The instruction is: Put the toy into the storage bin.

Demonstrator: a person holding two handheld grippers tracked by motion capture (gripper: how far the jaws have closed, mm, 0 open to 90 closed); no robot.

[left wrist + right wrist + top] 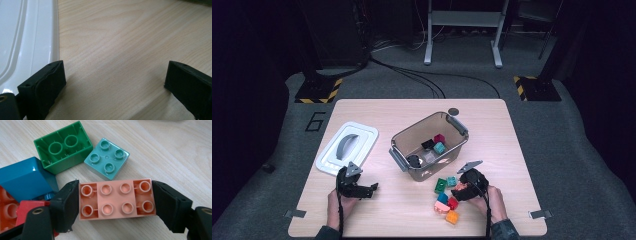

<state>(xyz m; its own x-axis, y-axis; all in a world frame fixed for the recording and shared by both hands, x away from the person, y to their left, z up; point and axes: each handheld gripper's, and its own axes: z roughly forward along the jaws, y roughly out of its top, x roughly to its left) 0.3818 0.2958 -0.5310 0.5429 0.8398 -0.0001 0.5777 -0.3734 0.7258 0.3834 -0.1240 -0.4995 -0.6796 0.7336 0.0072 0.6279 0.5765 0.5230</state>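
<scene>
At the lower right of the high view, the right claw grips a salmon-pink eight-stud brick by its short ends, low on the worktop beside the green brick and the mint brick. The left claw rests wide open and empty next to the white lid. With only the end faces pinched, the brick could twist or slip on the way to the clear bin, or snag a neighbouring brick.

a pale wooden surface stands on grey carpet in a dim room; black cables run toward twelve o'clock, where a grey metal frame stands.
</scene>
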